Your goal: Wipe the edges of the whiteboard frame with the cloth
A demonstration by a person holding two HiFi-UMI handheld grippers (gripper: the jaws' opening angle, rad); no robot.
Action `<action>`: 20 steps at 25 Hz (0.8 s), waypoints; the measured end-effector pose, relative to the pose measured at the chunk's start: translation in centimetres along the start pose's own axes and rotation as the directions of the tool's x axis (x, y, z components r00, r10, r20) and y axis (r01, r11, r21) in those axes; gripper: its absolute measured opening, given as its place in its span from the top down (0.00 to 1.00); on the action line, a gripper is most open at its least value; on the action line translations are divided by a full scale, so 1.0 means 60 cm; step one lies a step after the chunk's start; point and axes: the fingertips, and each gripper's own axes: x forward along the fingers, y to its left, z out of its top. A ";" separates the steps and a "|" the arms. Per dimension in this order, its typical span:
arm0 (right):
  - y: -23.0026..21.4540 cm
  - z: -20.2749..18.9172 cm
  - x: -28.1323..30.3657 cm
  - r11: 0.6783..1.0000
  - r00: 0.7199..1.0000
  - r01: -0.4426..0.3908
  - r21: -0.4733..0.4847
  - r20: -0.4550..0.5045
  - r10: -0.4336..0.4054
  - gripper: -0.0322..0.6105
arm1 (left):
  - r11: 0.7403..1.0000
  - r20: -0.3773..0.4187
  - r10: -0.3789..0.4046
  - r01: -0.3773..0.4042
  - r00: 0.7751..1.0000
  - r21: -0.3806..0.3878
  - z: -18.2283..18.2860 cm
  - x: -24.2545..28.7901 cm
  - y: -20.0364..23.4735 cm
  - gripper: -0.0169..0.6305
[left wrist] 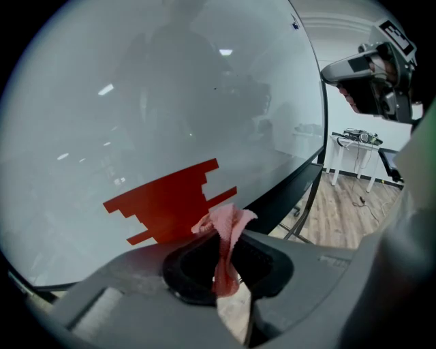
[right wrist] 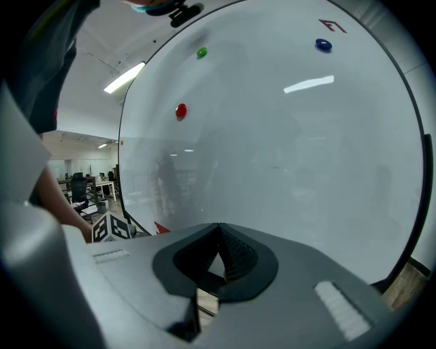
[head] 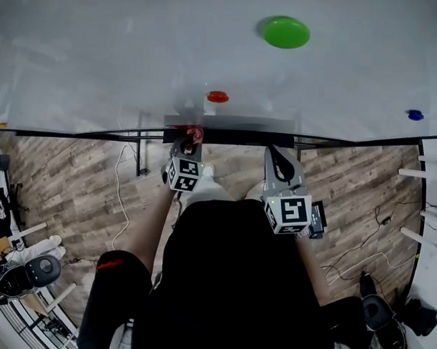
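Cloth (left wrist: 225, 235): pink, crumpled, clamped dead centre in the left gripper (left wrist: 223, 262), jaws shut tight on it, frayed top end flaring up past the tips. Over to the head view: same cloth (head: 195, 136), a small pink tuft at the nose of the left gripper (head: 189, 146), right up against the whiteboard frame (head: 234, 138) along the board's lower edge. Touching or just shy of it, too close to call. Back in the left gripper view, whiteboard frame (left wrist: 289, 191) as a dark band curving off to the right, red stepped patch (left wrist: 170, 204) on the white surface just behind the cloth.

Right gripper (head: 278, 156) alongside, a little lower in the head view, nose toward the frame too. Jaws pressed together in its own view, nothing held between them.

Whiteboard (head: 101, 51) wide and glossy above. Green magnet (head: 286, 32) high up, red magnet (head: 217, 96) just above the left gripper, blue magnet (head: 416, 115) far out right. Below the frame, wood floor (head: 75, 187), white cable (head: 116, 195) trailing across it, a bare forearm (head: 141, 228) and dark clothing (head: 229, 278) filling the bottom of the head view.
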 end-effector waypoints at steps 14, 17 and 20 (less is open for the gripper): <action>-0.043 -0.009 -0.024 1.000 0.999 -0.029 0.009 -0.016 0.029 0.95 | 0.997 -0.024 0.052 -0.054 0.998 -0.055 0.005 -0.003 -0.008 0.90; -0.047 -0.007 -0.029 0.999 0.999 -0.035 0.010 -0.016 0.035 0.95 | 0.996 -0.031 0.068 -0.069 0.997 -0.058 0.005 -0.008 -0.007 0.90; -0.054 -0.008 -0.033 0.999 0.999 -0.046 0.010 -0.017 0.046 0.95 | 0.995 -0.035 0.081 -0.083 0.996 -0.060 0.007 -0.009 -0.012 0.90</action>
